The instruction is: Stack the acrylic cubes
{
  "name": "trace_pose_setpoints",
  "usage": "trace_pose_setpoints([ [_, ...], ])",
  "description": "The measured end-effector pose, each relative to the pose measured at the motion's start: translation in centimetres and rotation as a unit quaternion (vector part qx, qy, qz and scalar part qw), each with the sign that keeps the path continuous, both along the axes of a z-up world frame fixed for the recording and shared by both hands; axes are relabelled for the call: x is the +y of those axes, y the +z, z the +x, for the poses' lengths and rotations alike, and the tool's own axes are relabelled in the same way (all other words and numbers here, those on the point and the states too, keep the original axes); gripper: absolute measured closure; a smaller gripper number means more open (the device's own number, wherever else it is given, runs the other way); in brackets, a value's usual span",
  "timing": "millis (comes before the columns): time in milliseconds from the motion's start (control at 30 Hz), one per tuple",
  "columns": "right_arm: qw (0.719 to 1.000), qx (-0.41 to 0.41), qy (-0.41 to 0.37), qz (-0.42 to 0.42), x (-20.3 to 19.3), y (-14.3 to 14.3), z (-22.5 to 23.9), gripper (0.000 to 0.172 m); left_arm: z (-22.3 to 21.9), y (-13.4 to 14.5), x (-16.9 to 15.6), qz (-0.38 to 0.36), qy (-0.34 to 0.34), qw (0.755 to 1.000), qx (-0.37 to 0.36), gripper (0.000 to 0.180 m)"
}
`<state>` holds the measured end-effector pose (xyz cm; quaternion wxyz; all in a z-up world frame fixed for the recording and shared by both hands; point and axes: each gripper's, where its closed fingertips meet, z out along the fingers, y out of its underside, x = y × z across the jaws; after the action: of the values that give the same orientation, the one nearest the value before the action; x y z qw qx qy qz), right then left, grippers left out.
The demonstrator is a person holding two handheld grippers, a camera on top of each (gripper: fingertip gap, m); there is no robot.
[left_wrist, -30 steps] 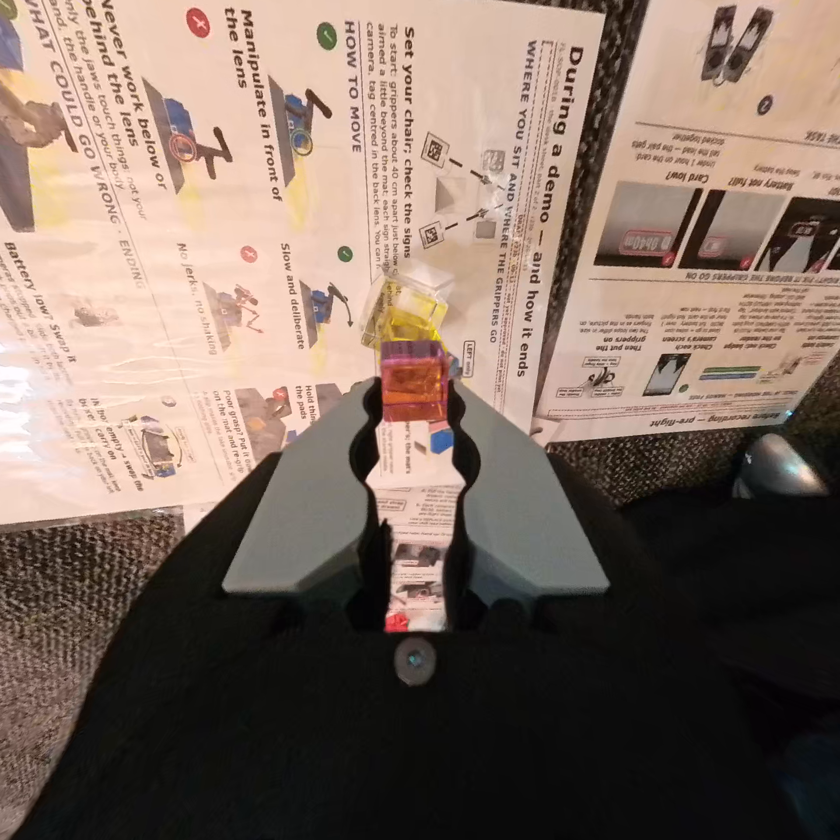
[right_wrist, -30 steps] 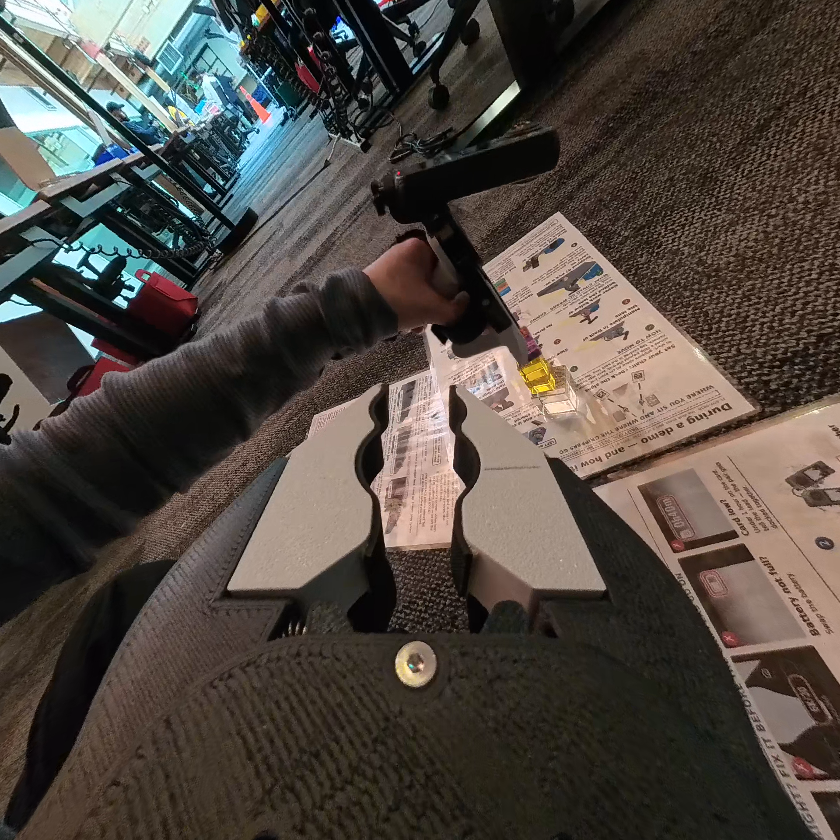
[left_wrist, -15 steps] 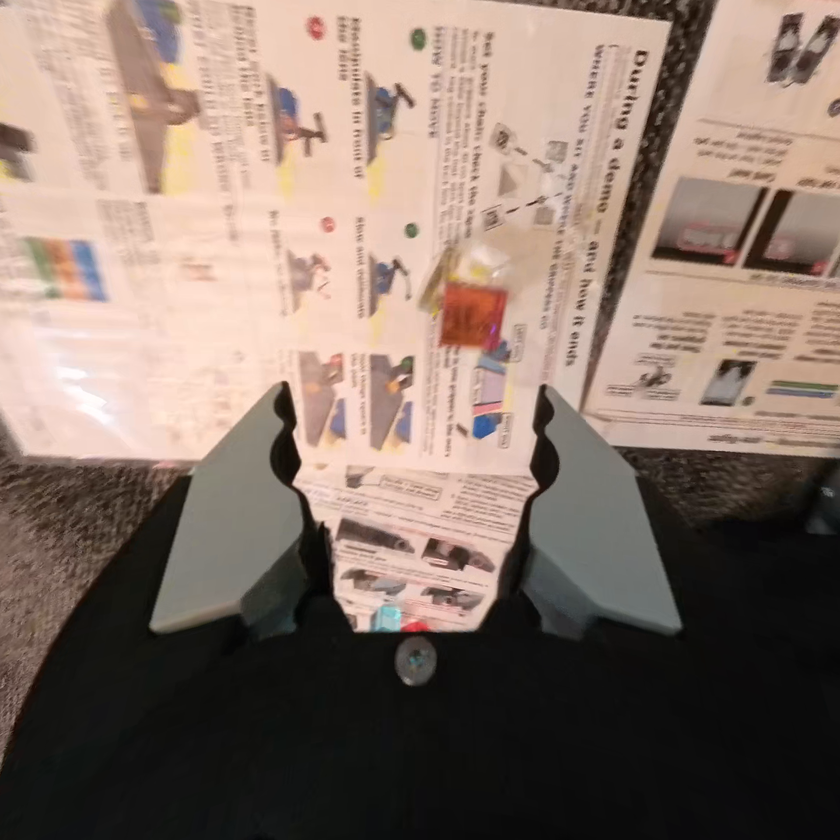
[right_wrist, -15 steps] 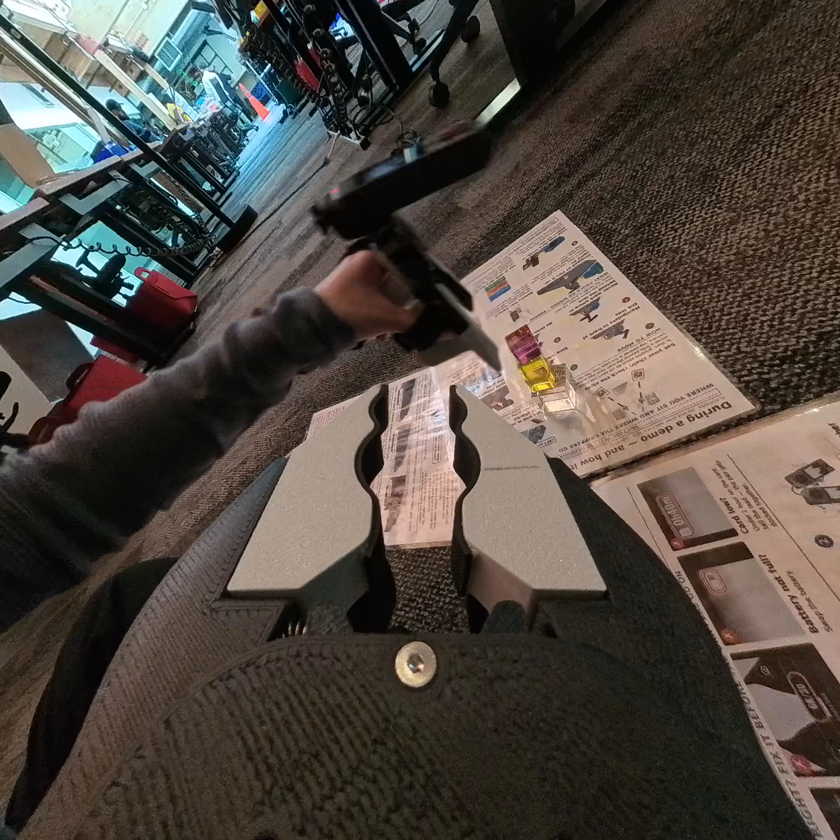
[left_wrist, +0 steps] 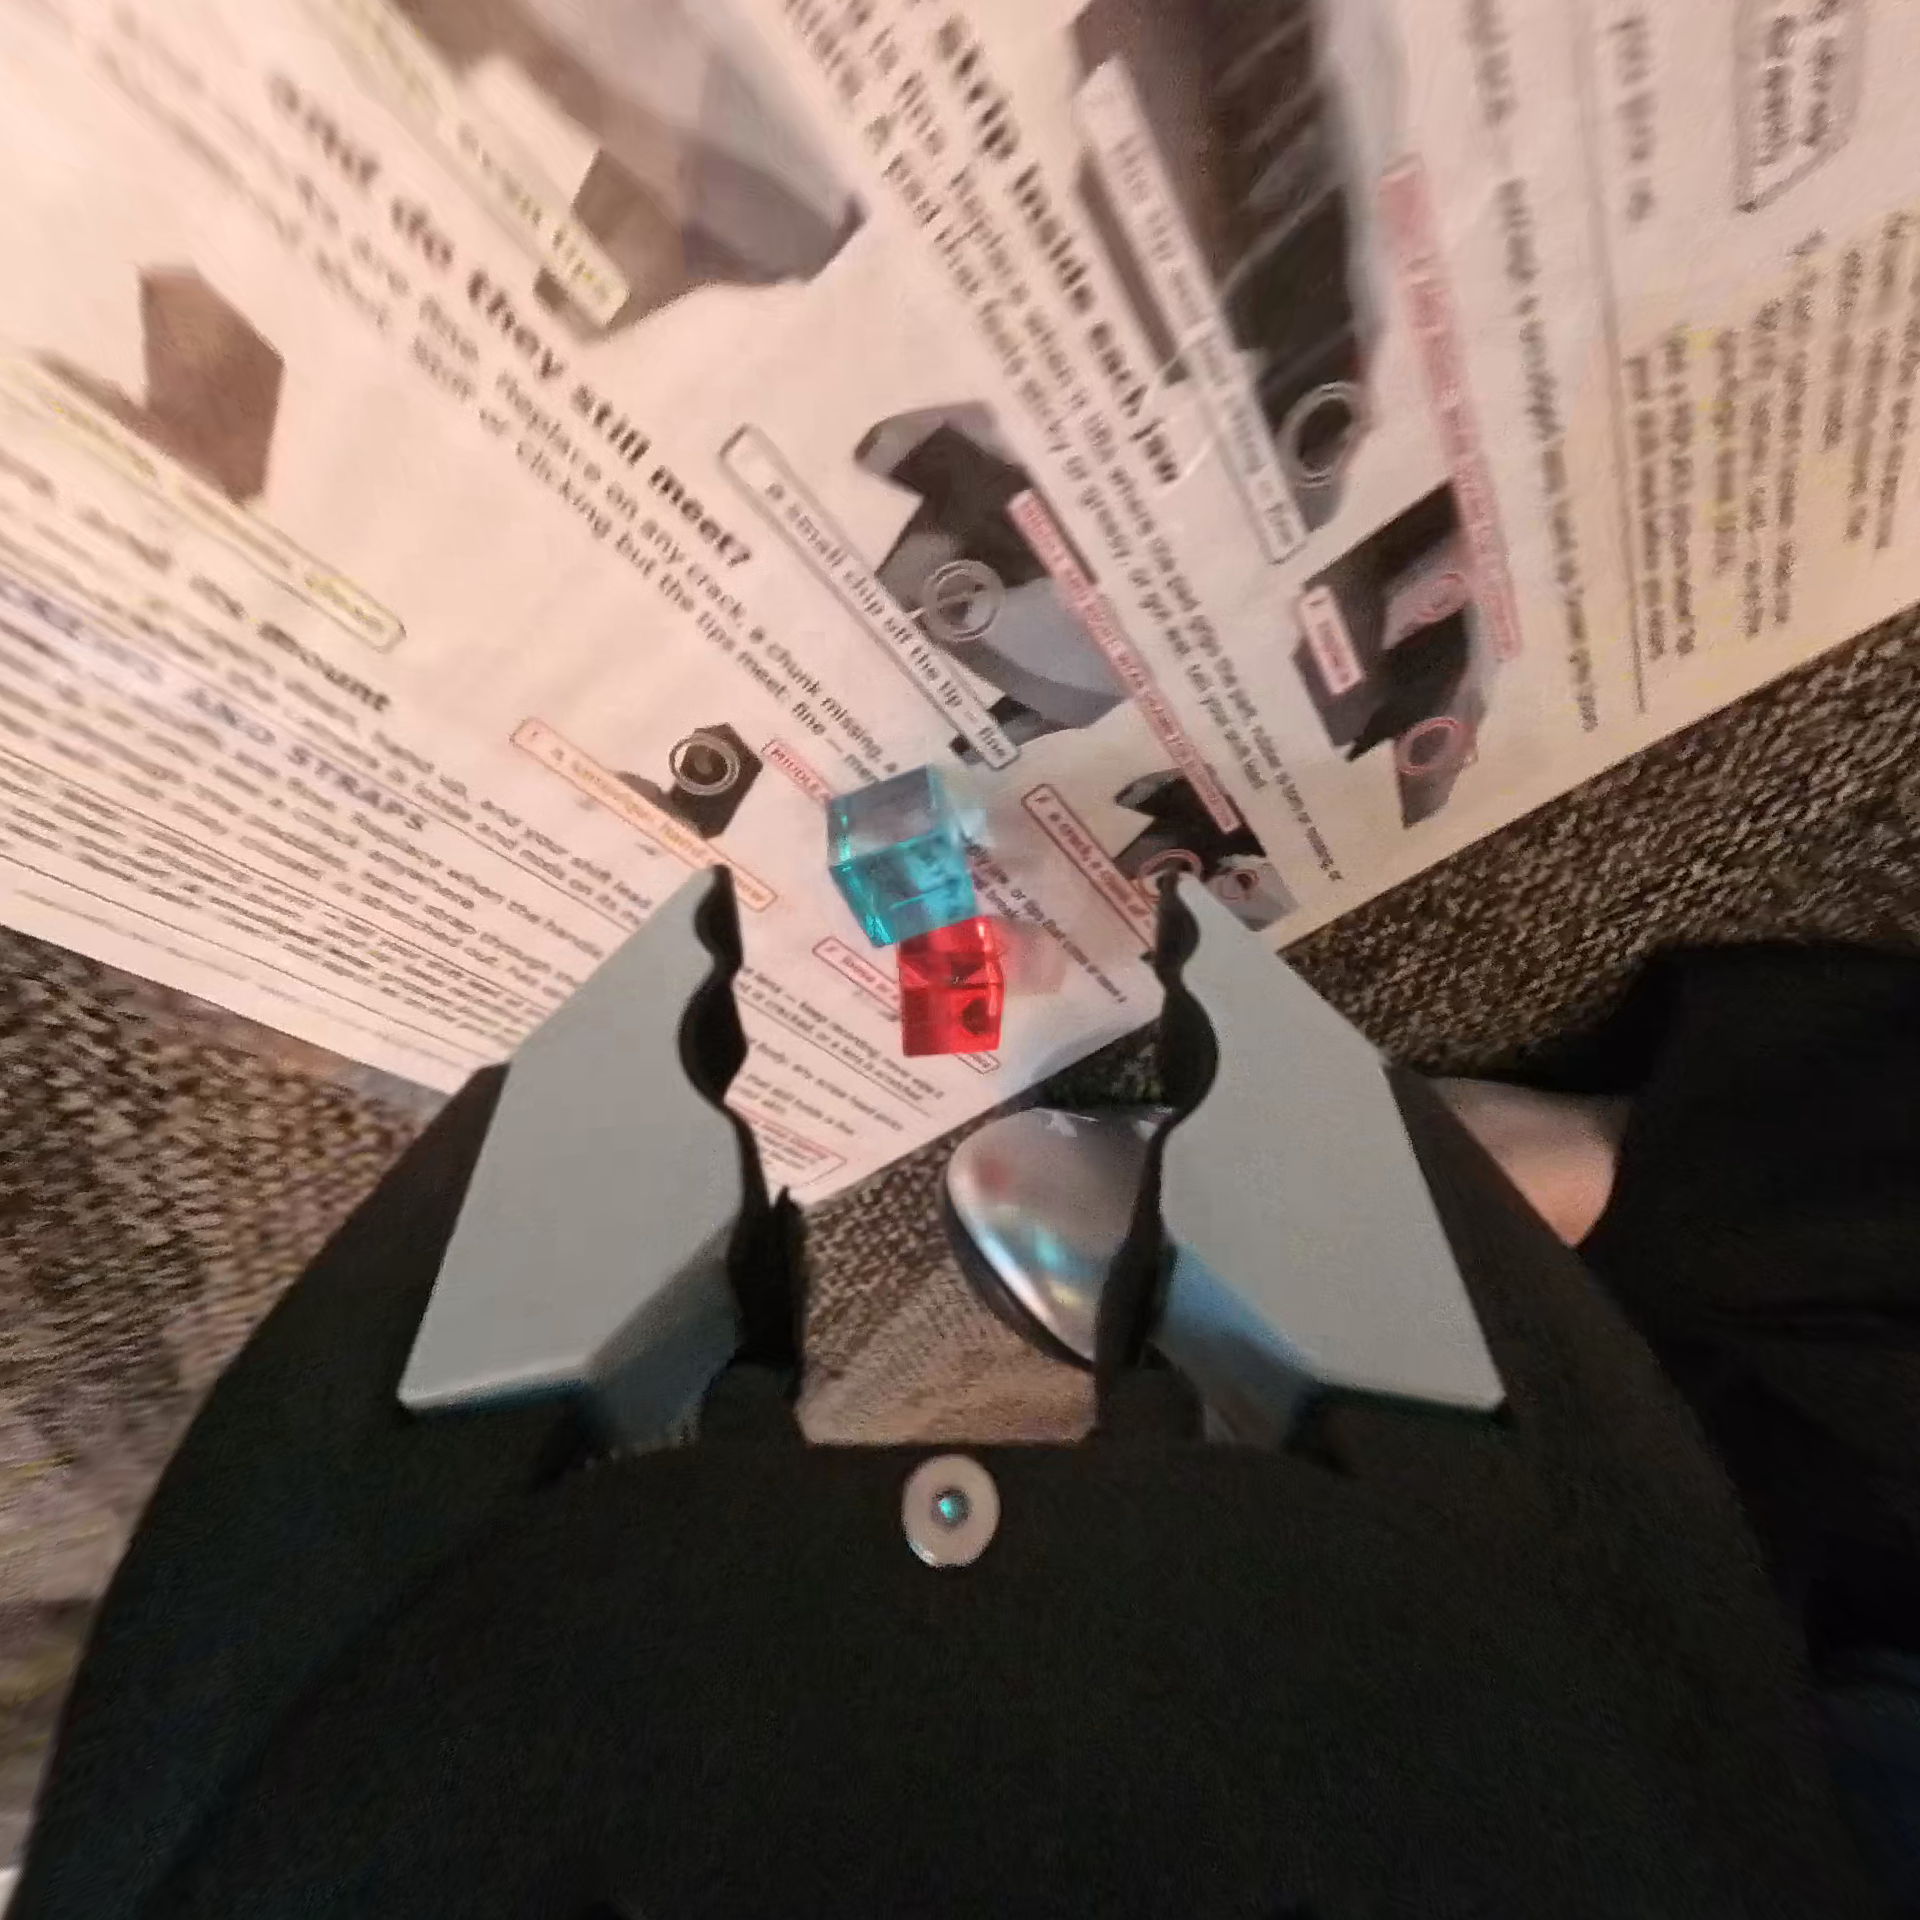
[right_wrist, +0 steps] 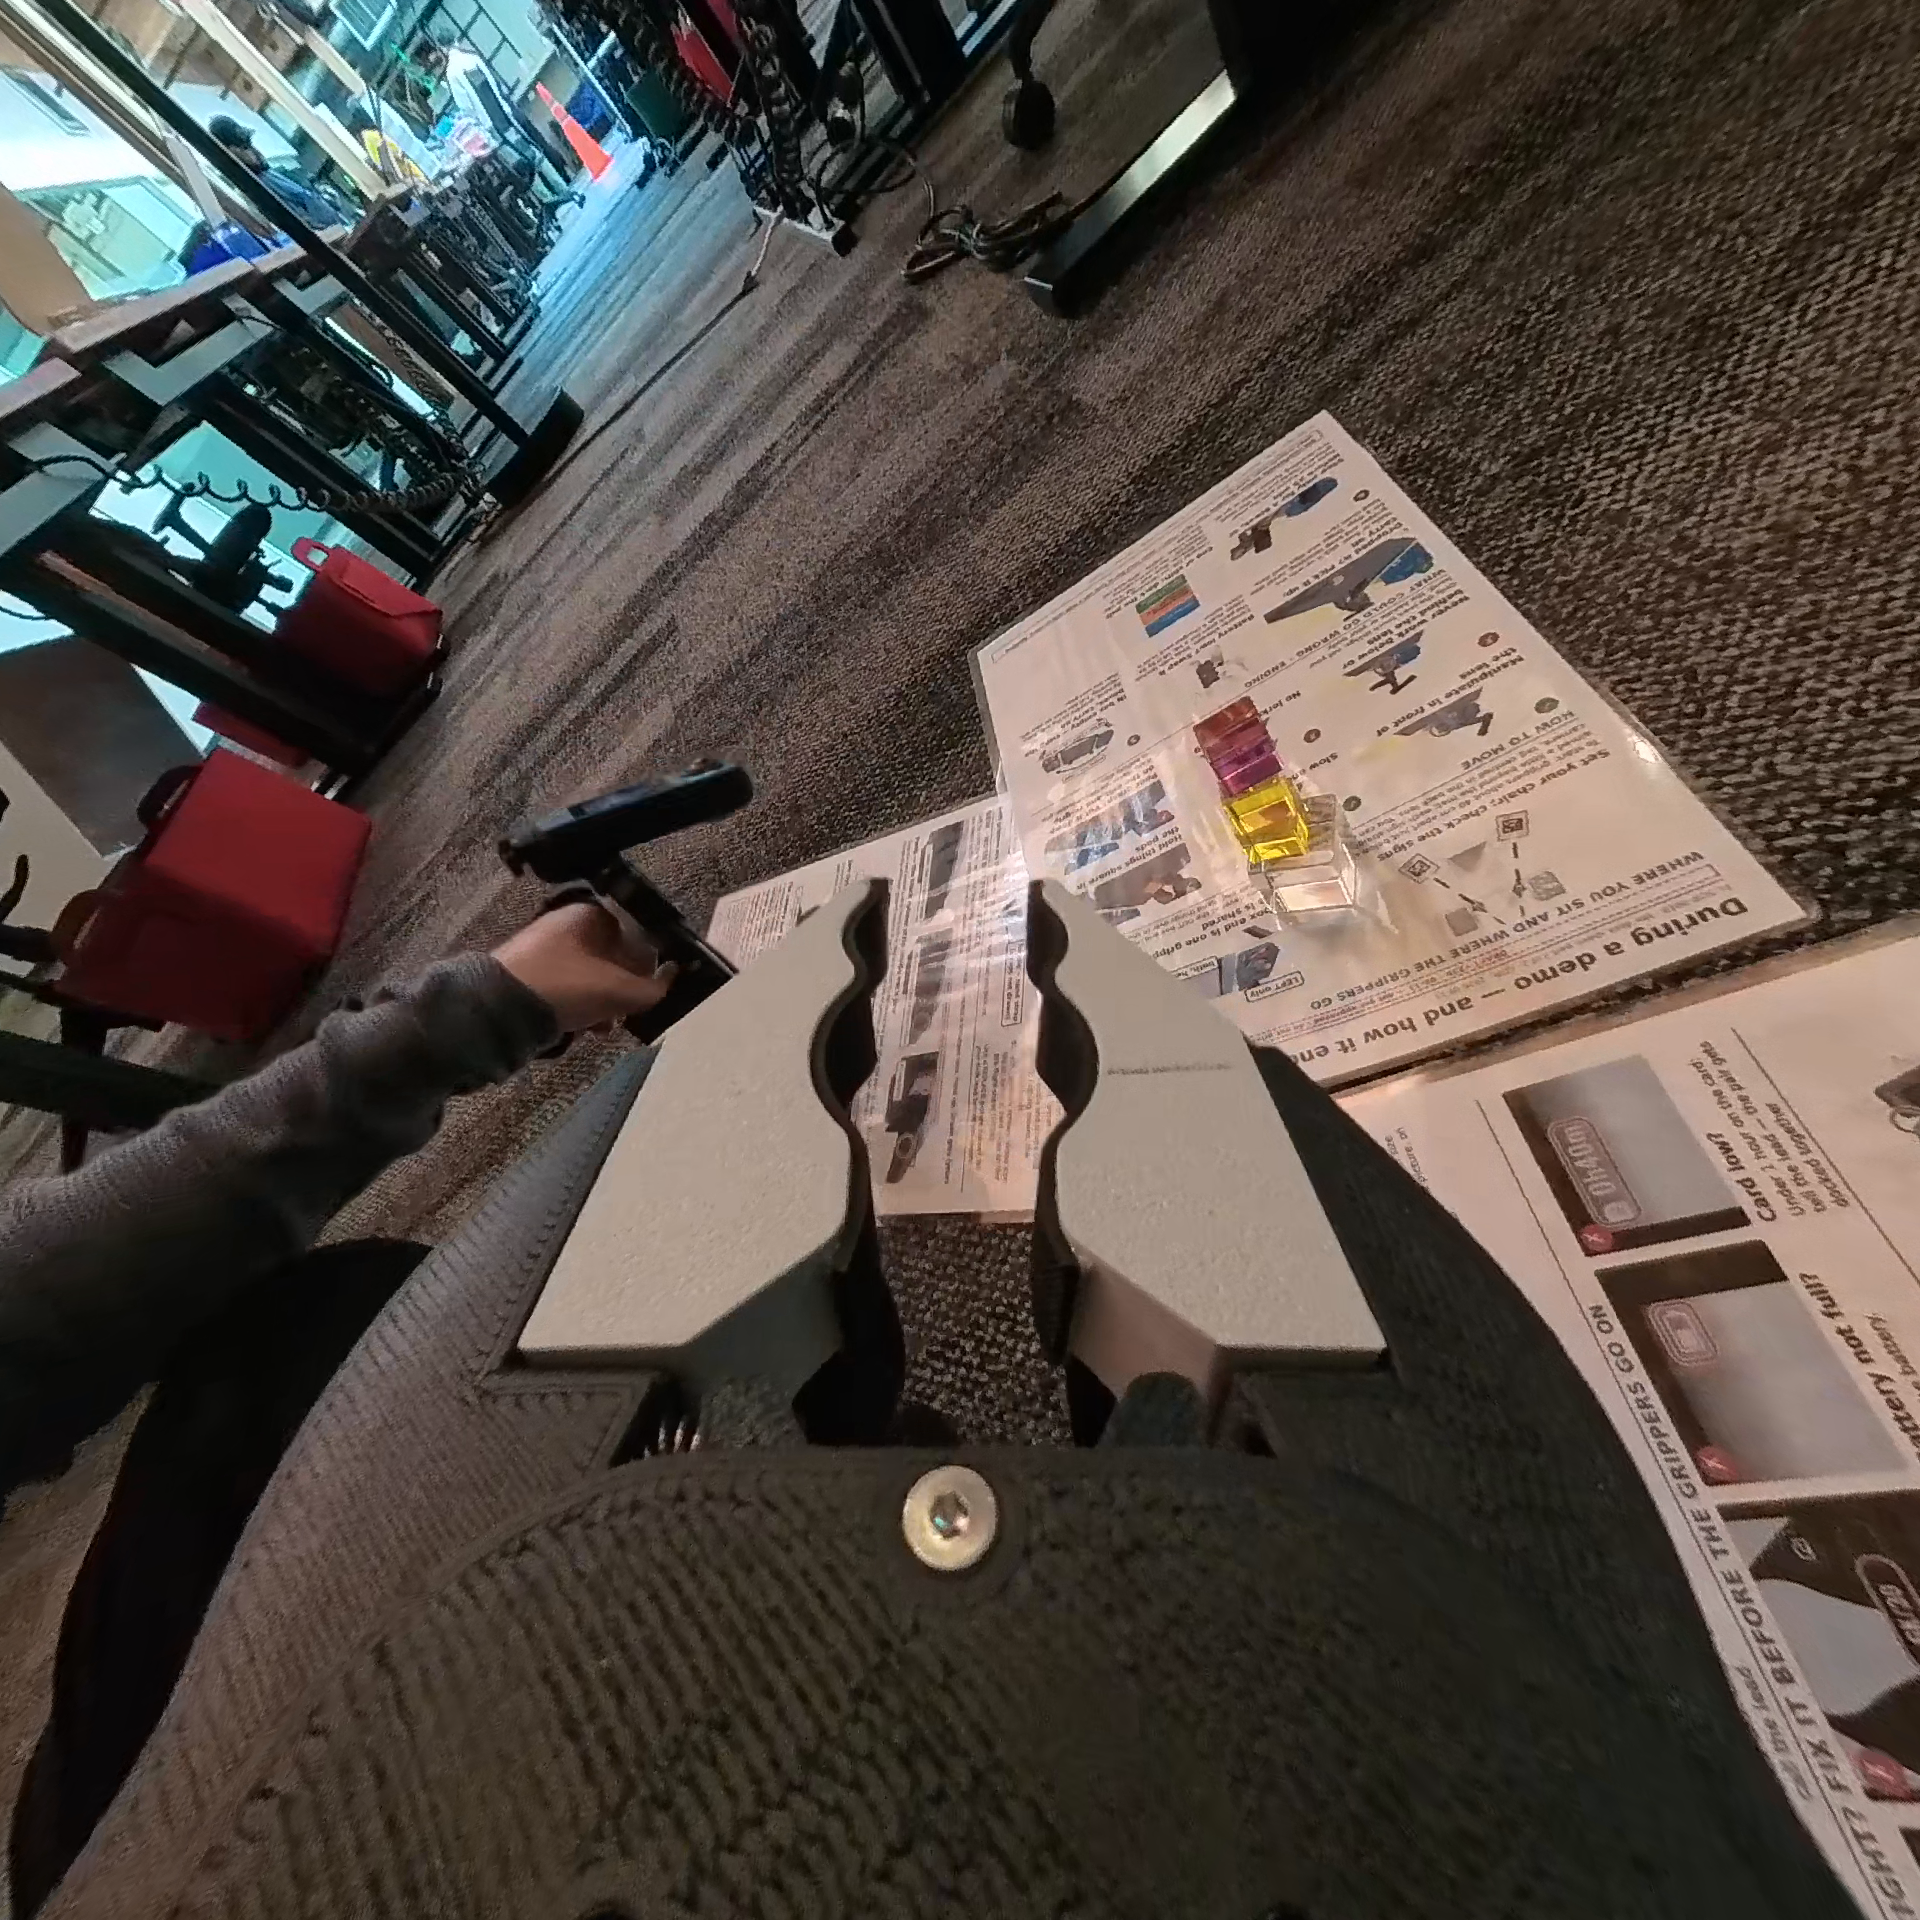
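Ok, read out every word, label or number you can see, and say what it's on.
I don't repeat writing, so no quotes; here is where it stands.
White laminated sheet under the cube stack: printed headings, paragraphs, icons.
Second sheet, right wrist view, near right: headings, captions, photos.
Third sheet, left wrist view: print, motion-blurred.
Blue cube, red cube: no writing.

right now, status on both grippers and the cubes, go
Left gripper open, empty, over cyan cube and red cube on a printed sheet. Right gripper narrowly parted, empty. Cube stack stands untouched. Nothing in the way.
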<state>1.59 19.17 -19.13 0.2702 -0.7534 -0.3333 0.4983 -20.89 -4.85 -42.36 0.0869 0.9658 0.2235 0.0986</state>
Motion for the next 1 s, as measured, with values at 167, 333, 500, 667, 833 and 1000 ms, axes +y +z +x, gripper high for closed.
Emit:
trace_pose_setpoints([
  [167, 1.0, -0.001, 0.0, 0.001, 0.0, 0.0, 0.0, 0.147, -0.6, -0.8, -0.9, -0.006, 0.091, 0.995, -0.043, 0.119],
  [333, 1.0, -0.001, 0.0, 0.002, -0.1, 0.0, 0.0, 0.147, 0.1, -1.2, -0.8, -0.006, 0.096, 0.994, -0.06, 0.125],
  [500, 1.0, -0.001, 0.003, -0.001, -0.2, -0.1, -0.1, 0.147, 0.4, -2.1, -1.7, -0.032, 0.08, 0.995, -0.053, 0.136],
  [667, 1.0, 0.002, 0.004, -0.003, -0.3, 0.1, -0.2, 0.147, 0.0, -1.4, -0.4, -0.001, 0.069, 0.997, -0.043, 0.154],
  [833, 1.0, 0.006, 0.004, 0.002, -0.3, 0.5, -0.3, 0.147, 0.9, 4.1, 8.5, 0.12, -0.002, 0.992, -0.035, 0.154],
  [1000, 1.0, 0.016, -0.004, -0.002, 0.3, 0.9, 0.2, 0.148, 5.5, 12.3, 21.6, 0.228, -0.138, 0.964, -0.024, 0.154],
])
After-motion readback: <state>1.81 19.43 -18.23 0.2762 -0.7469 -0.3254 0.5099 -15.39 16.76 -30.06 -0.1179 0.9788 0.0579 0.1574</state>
